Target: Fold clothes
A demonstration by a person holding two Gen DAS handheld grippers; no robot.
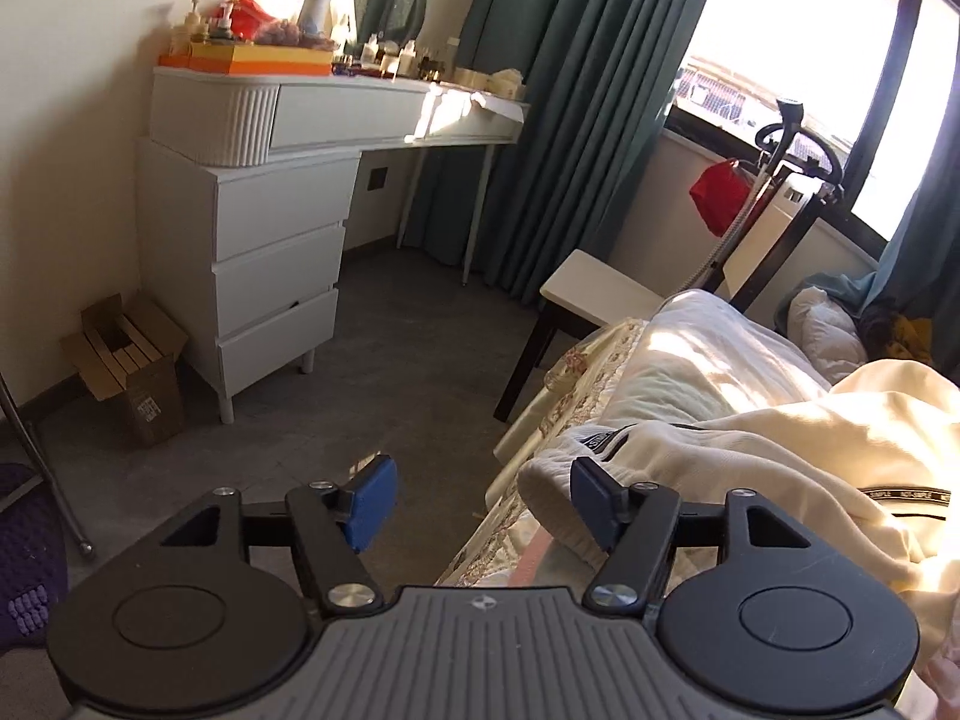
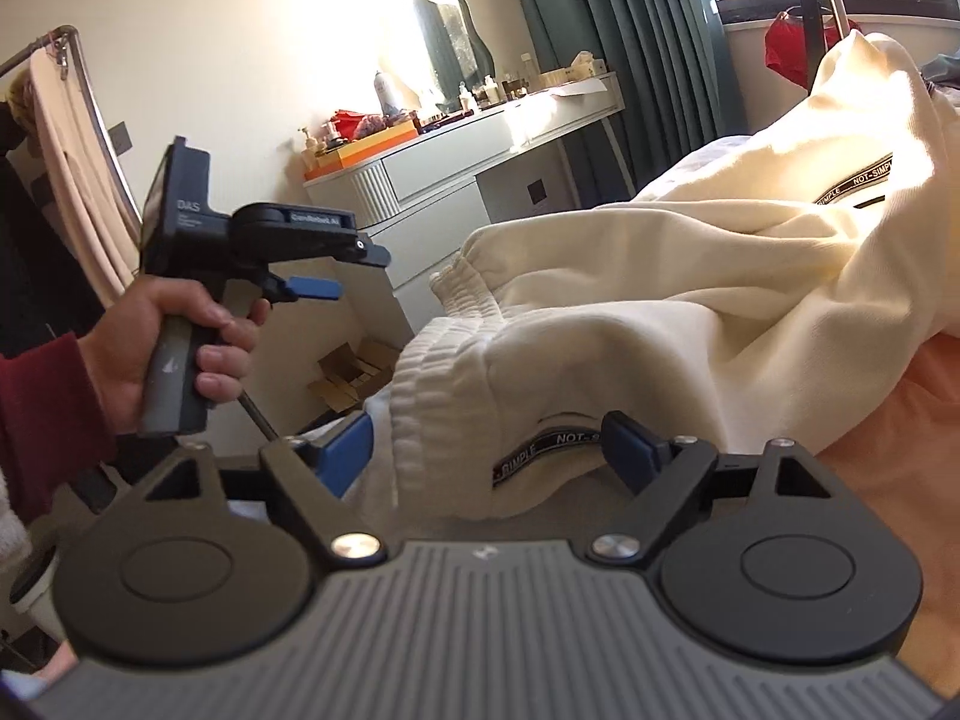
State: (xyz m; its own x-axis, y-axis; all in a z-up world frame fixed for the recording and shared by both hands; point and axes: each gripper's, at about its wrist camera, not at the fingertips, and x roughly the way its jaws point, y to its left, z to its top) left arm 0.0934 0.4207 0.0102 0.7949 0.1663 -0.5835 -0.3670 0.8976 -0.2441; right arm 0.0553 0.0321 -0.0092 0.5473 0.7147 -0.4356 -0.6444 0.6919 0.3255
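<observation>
Both grippers wide, empty: left gripper off bed edge, right gripper straddling cream garment hem

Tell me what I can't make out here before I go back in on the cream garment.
- Cream garment: its type and full outline; the right edge cuts it off in both wrist views and folds hide the rest.
- Printed tape: wording partly tucked under a fold, right wrist view.
- Left gripper: seen side-on in the right wrist view, so its gap shows only in its own view.
- Bottles on the dressing table: too small to identify.
</observation>
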